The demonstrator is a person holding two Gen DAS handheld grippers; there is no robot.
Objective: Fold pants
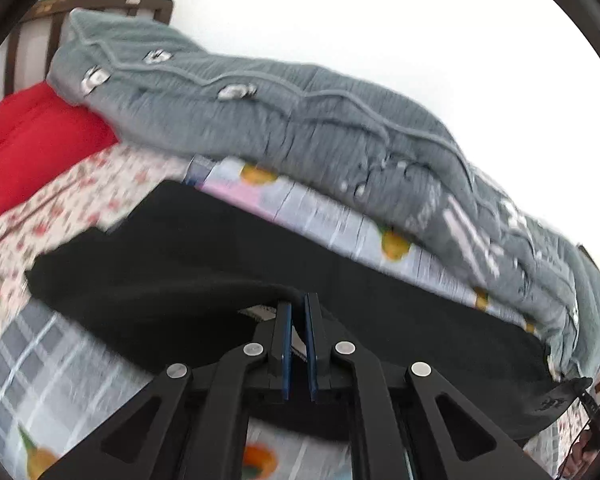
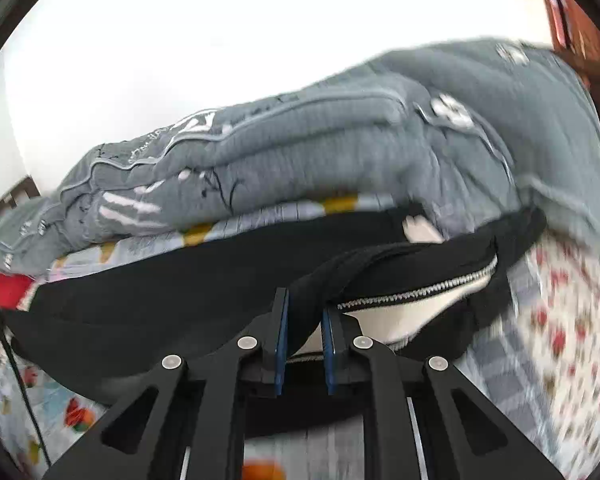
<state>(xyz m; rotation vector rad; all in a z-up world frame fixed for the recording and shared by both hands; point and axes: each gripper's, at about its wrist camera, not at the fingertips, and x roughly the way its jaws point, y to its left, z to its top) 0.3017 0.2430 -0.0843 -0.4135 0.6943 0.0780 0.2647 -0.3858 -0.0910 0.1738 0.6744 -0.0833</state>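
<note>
Black pants [image 1: 188, 256] lie spread on the bed, blurred by motion. My left gripper [image 1: 299, 304] is shut on a thin edge of the black cloth, lifted a little off the bed. In the right wrist view the pants [image 2: 172, 292] show their waist end with a white zipper [image 2: 420, 292] and a pale lining. My right gripper [image 2: 305, 308] is shut on a bunched fold of black cloth by the waistband and holds it up.
A thick grey quilt [image 1: 284, 120] is piled along the far side, right behind the pants; it also shows in the right wrist view [image 2: 340, 148]. A red pillow [image 1: 36, 136] lies far left by the wooden headboard [image 1: 100, 4]. The floral and checked bedsheet [image 1: 60, 200] surrounds the pants.
</note>
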